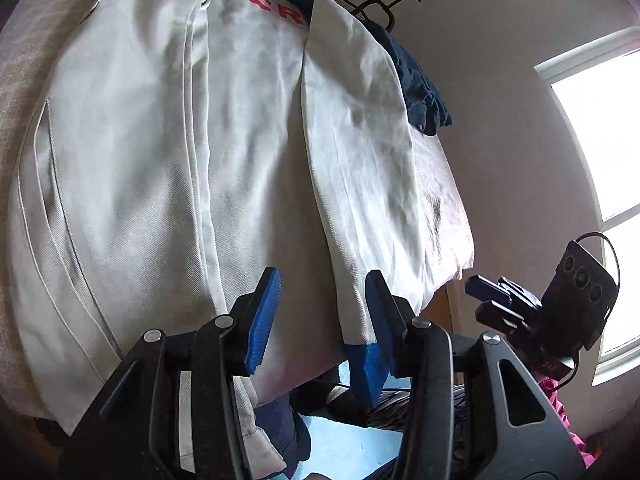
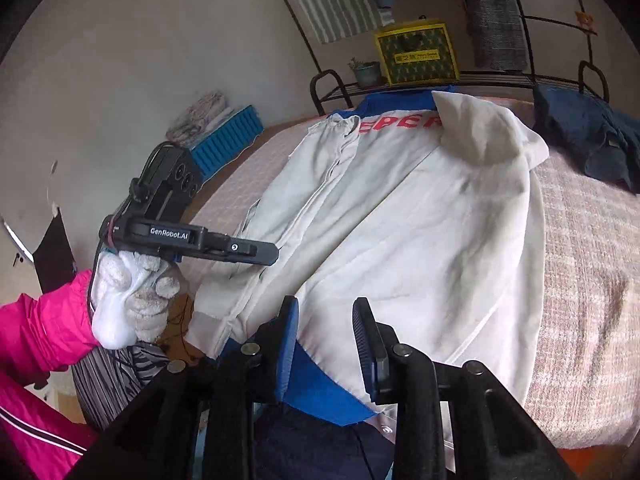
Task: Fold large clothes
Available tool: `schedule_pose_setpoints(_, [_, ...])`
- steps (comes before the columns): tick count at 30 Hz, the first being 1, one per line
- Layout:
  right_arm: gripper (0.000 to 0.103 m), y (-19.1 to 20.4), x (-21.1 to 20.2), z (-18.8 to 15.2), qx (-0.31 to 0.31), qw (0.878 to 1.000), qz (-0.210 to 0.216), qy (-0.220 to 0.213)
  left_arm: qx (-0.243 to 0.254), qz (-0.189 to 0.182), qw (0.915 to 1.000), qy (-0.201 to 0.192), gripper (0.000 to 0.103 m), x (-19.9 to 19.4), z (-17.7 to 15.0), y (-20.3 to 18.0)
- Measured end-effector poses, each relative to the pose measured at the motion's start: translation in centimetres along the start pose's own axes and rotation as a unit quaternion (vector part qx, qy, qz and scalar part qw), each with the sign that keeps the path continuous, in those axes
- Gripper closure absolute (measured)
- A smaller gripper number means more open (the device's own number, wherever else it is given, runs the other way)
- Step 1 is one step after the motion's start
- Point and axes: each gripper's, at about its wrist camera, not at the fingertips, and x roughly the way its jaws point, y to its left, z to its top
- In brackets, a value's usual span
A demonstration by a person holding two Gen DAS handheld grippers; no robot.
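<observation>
- Right gripper (image 2: 326, 344): jaws apart, holding nothing, over the blue hem at the bed's (image 2: 592, 280) near edge.
- Left gripper (image 1: 320, 316): jaws apart, empty.
- White jacket (image 2: 400, 216) lies spread across the bed, sleeves folded inward.

The white jacket (image 1: 168, 160) runs off the left wrist picture's top edge, so its collar and part of the red lettering (image 1: 268, 4) are cut away. In the right wrist picture, the right claw (image 2: 326, 344) covers the jacket's near hem, and the yellow box's (image 2: 416, 54) label is too small to read.
</observation>
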Motion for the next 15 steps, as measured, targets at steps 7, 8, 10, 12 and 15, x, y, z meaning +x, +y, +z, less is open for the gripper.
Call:
schedule_pose_setpoints(7, [0.071,-9.3,1.0,-0.8,0.181,0.983,-0.039,0.018,0.004,-0.020,0.9978,0.063,0.067,4.8,-1.2,-1.8])
schedule_pose_setpoints(8, [0.071,-9.9,1.2,-0.8,0.193,0.980,-0.036,0.018,0.006,-0.020,0.9975,0.068,0.096,5.1,-1.2,-1.9])
schedule_pose_setpoints(10, [0.070,-10.6,1.7,-0.5,0.208,0.978,-0.024,0.020,0.003,-0.004,0.9983,0.059,0.098,4.8,-1.1,-1.4])
schedule_pose_setpoints(12, [0.066,-10.8,2.2,-0.2,0.213,0.977,-0.017,0.020,0.001,0.028,0.9985,0.047,0.099,4.0,-0.9,-0.4])
schedule_pose_setpoints(15, [0.066,-10.4,3.8,-0.3,0.217,0.976,0.010,0.034,-0.025,0.032,0.9981,0.047,0.100,3.4,-1.1,1.6])
